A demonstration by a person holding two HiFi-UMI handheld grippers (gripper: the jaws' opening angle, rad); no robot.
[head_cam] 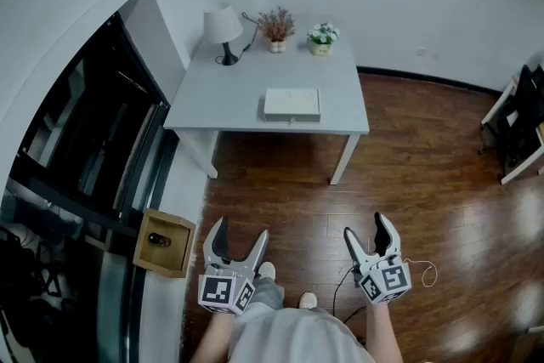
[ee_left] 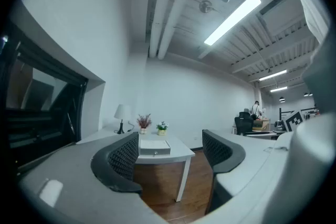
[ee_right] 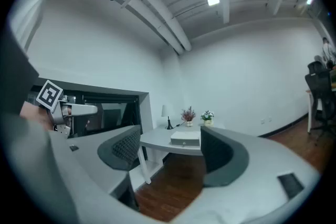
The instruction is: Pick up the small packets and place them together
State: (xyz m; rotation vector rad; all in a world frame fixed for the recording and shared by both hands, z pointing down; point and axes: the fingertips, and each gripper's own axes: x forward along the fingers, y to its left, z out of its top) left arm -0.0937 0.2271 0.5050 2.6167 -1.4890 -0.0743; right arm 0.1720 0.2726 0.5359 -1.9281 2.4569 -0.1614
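Note:
No small packets show in any view. I stand well back from a grey table (head_cam: pixel 221 98) on which lies a flat white drawer box (head_cam: pixel 291 104). My left gripper (head_cam: pixel 239 237) is held low at the picture's bottom left, open, with nothing between its fingers. My right gripper (head_cam: pixel 368 231) is beside it at the bottom right, also open and empty. Both point level at the table, which appears between the jaws in the left gripper view (ee_left: pixel 181 152) and the right gripper view (ee_right: pixel 157 140). The white box (ee_left: pixel 154 147) (ee_right: pixel 185 138) shows there too.
At the table's far edge stand a white lamp (head_cam: pixel 223 28), a dried-flower pot (head_cam: pixel 277 26) and a small white-flower pot (head_cam: pixel 322 37). A dark glass window wall (head_cam: pixel 76 166) runs along the left, with a wooden box (head_cam: pixel 162 242) at its foot. Wooden floor (head_cam: pixel 408 183) lies between me and the table.

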